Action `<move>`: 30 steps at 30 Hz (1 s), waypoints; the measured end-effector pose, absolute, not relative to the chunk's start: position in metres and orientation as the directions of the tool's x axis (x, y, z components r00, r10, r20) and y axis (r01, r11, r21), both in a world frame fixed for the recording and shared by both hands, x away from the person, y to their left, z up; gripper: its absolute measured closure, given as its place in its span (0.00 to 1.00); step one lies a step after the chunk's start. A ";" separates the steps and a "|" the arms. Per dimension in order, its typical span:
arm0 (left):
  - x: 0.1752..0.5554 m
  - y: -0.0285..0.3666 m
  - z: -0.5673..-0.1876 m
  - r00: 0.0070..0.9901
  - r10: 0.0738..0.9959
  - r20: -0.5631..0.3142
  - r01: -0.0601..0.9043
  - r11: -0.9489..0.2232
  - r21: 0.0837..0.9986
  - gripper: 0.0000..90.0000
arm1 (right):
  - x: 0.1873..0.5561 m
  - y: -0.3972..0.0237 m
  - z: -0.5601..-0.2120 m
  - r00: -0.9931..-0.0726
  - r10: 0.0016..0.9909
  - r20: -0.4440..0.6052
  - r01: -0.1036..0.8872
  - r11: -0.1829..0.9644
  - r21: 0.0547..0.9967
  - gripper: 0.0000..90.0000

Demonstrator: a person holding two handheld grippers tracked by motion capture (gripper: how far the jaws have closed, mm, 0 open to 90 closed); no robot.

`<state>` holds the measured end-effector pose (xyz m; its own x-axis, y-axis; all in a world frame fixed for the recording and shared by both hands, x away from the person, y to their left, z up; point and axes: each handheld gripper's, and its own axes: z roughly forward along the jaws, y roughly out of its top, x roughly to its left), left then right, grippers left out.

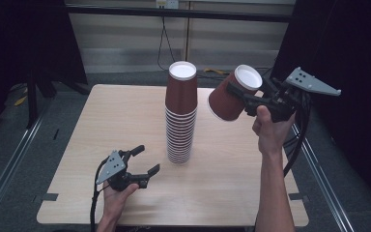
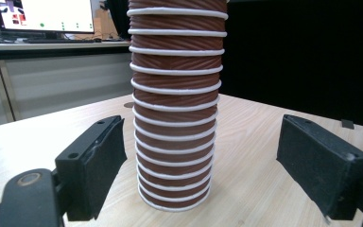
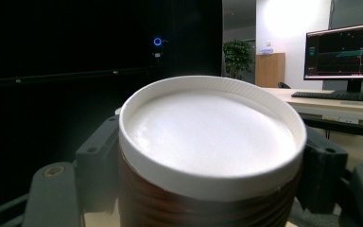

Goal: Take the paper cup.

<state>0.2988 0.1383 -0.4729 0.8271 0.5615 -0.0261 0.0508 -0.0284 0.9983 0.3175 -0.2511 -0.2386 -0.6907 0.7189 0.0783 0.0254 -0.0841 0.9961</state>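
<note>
The right gripper clamps its jaws on a single brown paper cup, held upside down and tilted above the table, white base up, at about two o'clock from the stack of cups. In the right gripper view the cup's base sits between the two black jaws. The left gripper stands with its jaws wide apart and empty, at about seven o'clock from the stack; in the left gripper view the stack rises between and beyond them, untouched. The stack stands upright near the middle of the pale wooden table. Around it lie a grey floor, dark curtains, and desks with lit monitors.
</note>
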 end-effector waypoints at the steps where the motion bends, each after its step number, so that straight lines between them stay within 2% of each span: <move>1: 0.299 0.137 -0.472 0.829 0.558 -0.032 0.055 -0.025 0.998 0.18 | 0.317 -0.251 -0.241 -0.691 0.718 0.078 0.029 -0.081 0.996 0.27; 10: 0.300 0.133 -0.464 0.846 0.533 -0.008 0.039 -0.048 0.998 0.18 | 0.311 -0.248 -0.266 -0.697 0.711 0.095 0.061 -0.073 0.995 0.27; 16: 0.300 0.127 -0.461 0.867 0.498 -0.028 0.056 -0.041 0.998 0.18 | 0.307 -0.243 -0.283 -0.706 0.699 0.111 0.083 -0.074 0.994 0.27; 30: 0.303 0.120 -0.452 0.893 0.449 -0.016 0.048 -0.060 0.997 0.18 | 0.301 -0.230 -0.327 -0.725 0.671 0.156 0.143 -0.075 0.987 0.27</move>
